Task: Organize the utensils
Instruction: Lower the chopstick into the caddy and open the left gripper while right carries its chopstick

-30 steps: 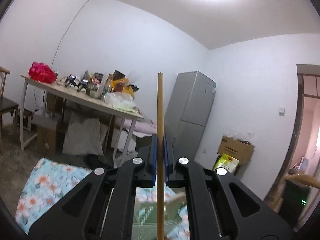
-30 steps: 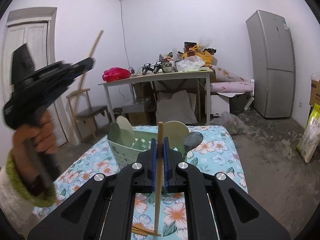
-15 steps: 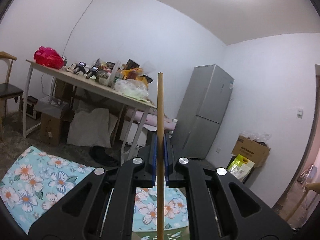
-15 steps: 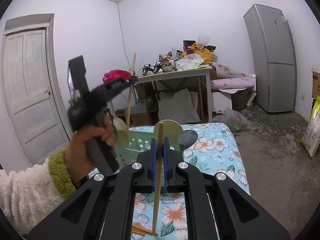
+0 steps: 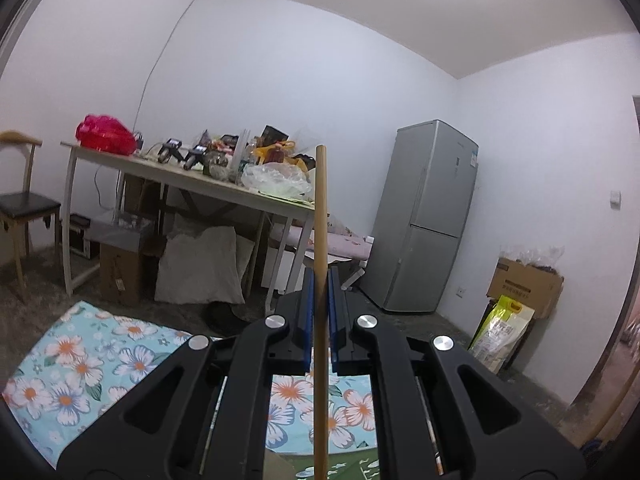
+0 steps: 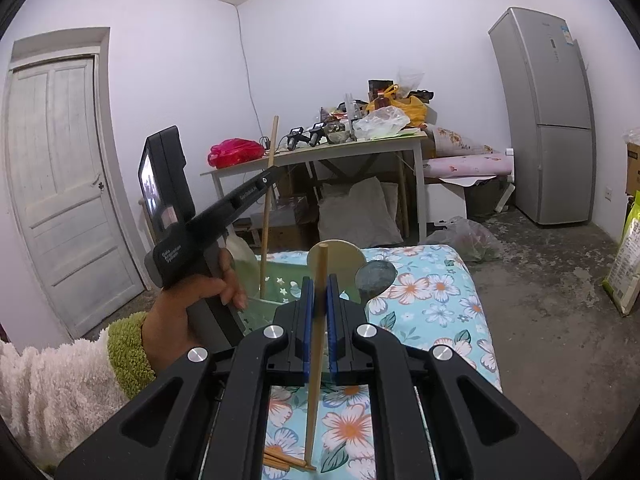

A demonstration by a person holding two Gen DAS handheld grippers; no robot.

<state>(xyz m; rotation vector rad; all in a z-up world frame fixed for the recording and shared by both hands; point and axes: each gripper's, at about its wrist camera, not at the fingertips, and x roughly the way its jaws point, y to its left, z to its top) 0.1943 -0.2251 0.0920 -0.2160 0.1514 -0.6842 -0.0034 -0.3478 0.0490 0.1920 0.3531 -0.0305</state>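
My left gripper is shut on a wooden chopstick that stands upright between its blue pads. In the right wrist view the left gripper holds that chopstick with its lower end inside a pale green utensil basket. My right gripper is shut on a second wooden chopstick, nearly upright, just in front of the basket. A round pale spoon and a dark spoon stand in the basket. More chopsticks lie on the floral cloth below.
The floral cloth covers the low table. Behind stand a cluttered white table, a grey fridge, a white door and a chair. Boxes and bags sit by the wall.
The left gripper has swung right and down with its chopstick, from beside the door to over the basket, lowering the stick's end into it. The right gripper has kept its hold.
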